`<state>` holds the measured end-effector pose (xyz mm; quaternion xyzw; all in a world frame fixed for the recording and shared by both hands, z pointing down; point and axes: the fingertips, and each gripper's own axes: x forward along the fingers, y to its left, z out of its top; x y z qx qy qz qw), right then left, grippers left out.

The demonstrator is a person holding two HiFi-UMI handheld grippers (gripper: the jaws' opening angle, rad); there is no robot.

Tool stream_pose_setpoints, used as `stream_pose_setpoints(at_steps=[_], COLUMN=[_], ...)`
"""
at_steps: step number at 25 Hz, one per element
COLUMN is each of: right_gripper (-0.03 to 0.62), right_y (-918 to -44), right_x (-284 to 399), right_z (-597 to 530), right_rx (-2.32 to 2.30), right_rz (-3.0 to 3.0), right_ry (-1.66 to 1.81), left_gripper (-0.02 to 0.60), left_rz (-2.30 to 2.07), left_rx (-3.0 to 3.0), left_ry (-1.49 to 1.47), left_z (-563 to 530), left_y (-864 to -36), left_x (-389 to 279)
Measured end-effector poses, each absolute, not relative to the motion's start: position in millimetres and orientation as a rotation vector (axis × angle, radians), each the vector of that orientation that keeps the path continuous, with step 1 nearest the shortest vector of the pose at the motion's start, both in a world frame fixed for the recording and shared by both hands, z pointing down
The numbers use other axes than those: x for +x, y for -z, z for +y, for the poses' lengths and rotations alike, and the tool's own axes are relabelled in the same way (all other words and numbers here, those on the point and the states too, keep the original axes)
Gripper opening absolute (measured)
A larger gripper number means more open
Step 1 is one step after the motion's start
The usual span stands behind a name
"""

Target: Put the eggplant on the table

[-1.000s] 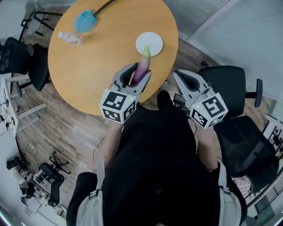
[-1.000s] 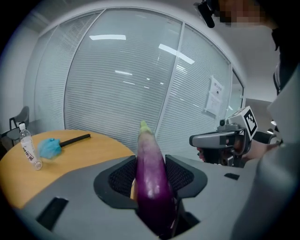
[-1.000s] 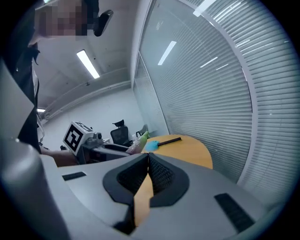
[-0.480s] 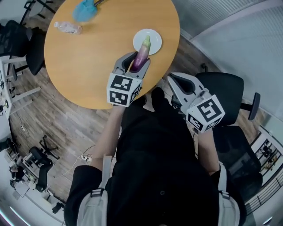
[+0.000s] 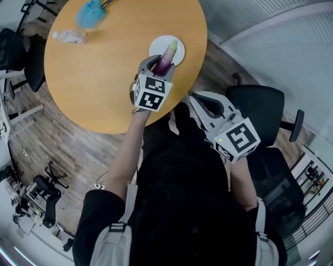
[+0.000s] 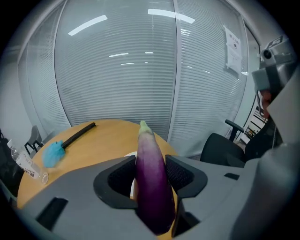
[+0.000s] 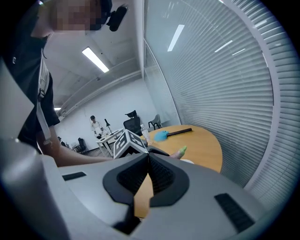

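A purple eggplant point(image 5: 167, 55) with a pale green tip sticks out forward from my left gripper point(image 5: 157, 67), which is shut on its thick end. It hangs over the right part of the round wooden table point(image 5: 99, 78), its tip above a small white plate point(image 5: 158, 43). In the left gripper view the eggplant point(image 6: 151, 173) fills the gap between both pads of the left gripper point(image 6: 151, 183). My right gripper point(image 5: 192, 96) is off the table's near edge, shut with nothing in it; its jaws point(image 7: 147, 174) meet, and the eggplant's green tip point(image 7: 181, 150) shows beyond them.
A blue brush point(image 5: 89, 13) with a black handle and a clear plastic bottle point(image 5: 68, 36) lie at the table's far left. Black office chairs stand to the right point(image 5: 260, 111) and left point(image 5: 26, 57) of the table. Blinds and glass walls surround the room.
My left gripper has carried the eggplant forward and down, over the table toward the white plate. The right gripper has drifted a little closer to the table edge.
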<state>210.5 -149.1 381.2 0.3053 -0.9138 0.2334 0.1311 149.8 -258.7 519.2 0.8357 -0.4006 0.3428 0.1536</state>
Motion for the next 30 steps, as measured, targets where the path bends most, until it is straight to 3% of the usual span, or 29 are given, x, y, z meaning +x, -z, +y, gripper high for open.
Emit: stream_pose_setpoints(at_steps=[30], right_gripper=[0.017], right_y=[-403.7], right_x=[227.7], right_z=[-172.2], right_rx=[0.940], right_rz=[-2.572], right_ry=[-0.768], left_gripper=[0.209], left_rz=[-1.068], left_rx=[2.265], left_ry=[-1.228], left_z=[-314.7], left_y=[-633.4], left_x=[157.5])
